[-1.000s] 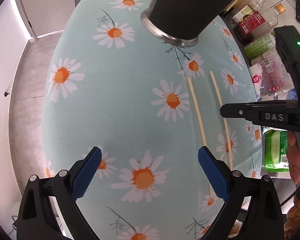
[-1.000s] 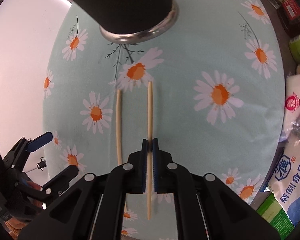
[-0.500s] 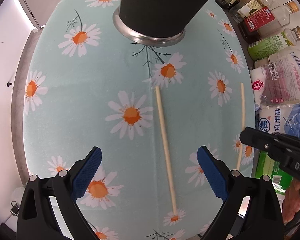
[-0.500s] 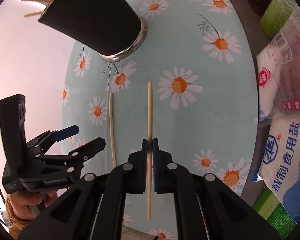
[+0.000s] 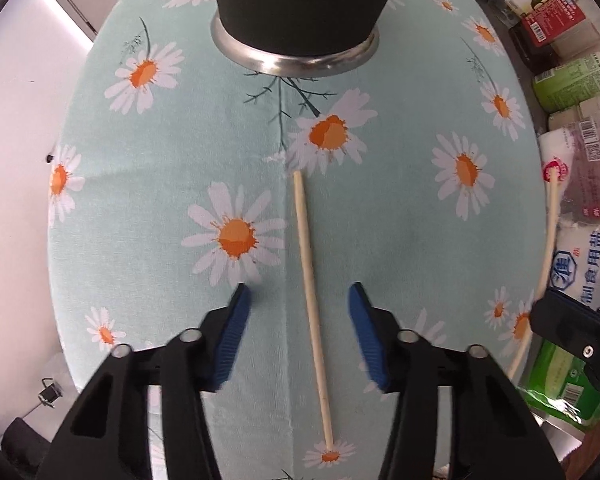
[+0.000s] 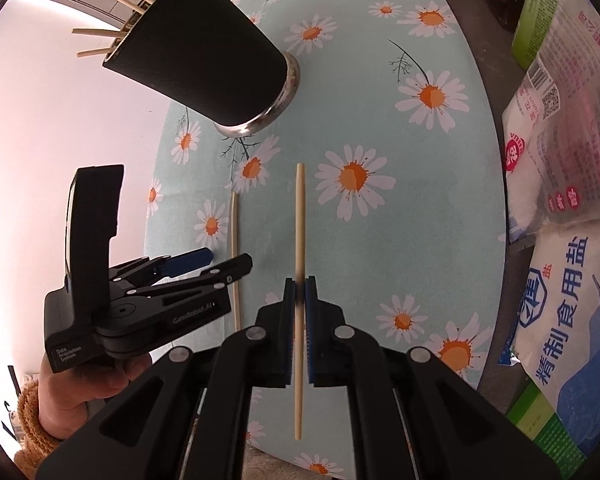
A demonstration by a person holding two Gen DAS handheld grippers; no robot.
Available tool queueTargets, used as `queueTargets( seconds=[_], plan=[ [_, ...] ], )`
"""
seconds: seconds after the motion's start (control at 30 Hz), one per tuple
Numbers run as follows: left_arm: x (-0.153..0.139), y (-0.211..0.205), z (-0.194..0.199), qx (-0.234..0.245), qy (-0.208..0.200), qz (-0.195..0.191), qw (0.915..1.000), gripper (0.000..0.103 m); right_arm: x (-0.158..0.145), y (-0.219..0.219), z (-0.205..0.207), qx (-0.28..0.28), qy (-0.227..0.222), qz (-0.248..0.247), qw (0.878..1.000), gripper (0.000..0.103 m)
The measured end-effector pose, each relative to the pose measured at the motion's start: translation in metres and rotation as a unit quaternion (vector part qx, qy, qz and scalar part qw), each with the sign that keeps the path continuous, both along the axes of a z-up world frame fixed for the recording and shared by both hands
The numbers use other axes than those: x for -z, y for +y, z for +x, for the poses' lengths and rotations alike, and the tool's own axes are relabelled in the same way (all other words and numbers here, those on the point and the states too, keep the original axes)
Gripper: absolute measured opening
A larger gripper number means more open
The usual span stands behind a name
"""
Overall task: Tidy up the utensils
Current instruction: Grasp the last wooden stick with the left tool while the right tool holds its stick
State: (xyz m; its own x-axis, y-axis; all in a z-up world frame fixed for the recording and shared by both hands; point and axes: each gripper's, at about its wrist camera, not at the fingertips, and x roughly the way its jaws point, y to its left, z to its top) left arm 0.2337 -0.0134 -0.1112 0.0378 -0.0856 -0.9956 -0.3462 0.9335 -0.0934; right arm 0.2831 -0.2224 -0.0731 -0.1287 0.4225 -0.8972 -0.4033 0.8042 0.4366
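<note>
A pale chopstick lies on the daisy tablecloth, between the blue pads of my left gripper, which is open and low over it. My right gripper is shut on a second chopstick and holds it raised above the cloth; that chopstick also shows in the left wrist view. A black holder cup with a steel base stands beyond, with several chopsticks sticking out of its top. The lying chopstick and my left gripper show in the right wrist view.
Bags of salt and other packets lie along the table's right edge, with bottles behind them. A green packet sits at the near right. The table's left edge drops off to the floor.
My left gripper has moved over the lying chopstick and narrowed around it. My right gripper has lifted its chopstick higher off the cloth.
</note>
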Motion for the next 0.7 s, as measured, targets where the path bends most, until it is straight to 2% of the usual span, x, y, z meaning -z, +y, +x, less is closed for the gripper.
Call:
queueTargets(
  seconds=[0.07, 0.3, 0.37, 0.4, 0.53, 0.7],
  plan=[
    [-0.001, -0.006, 0.003, -0.001, 0.003, 0.005, 1.0, 0.037, -0.002, -0.002, 0.001, -0.003, 0.0, 0.005, 1.0, 0.006],
    [0.0, -0.031, 0.011, -0.008, 0.008, 0.042, 0.999, 0.03, -0.007, -0.003, -0.001, -0.017, -0.002, 0.015, 1.0, 0.006],
    [-0.001, -0.038, 0.011, -0.009, 0.006, 0.047, 0.9989, 0.021, -0.005, -0.001, -0.003, -0.022, -0.001, 0.016, 1.0, 0.006],
    [-0.001, -0.04, 0.011, -0.007, 0.005, 0.049, 0.9987, 0.02, -0.005, 0.0, -0.003, -0.025, 0.0, 0.016, 1.0, 0.006],
    [-0.002, -0.046, 0.009, 0.004, 0.001, 0.053, 0.9986, 0.009, -0.003, 0.001, -0.004, -0.032, 0.004, 0.018, 0.999, 0.006],
    [-0.003, -0.046, 0.004, -0.001, -0.007, 0.045, 0.9989, 0.004, -0.003, -0.001, -0.001, -0.033, -0.001, 0.013, 0.999, 0.006]
  ],
)
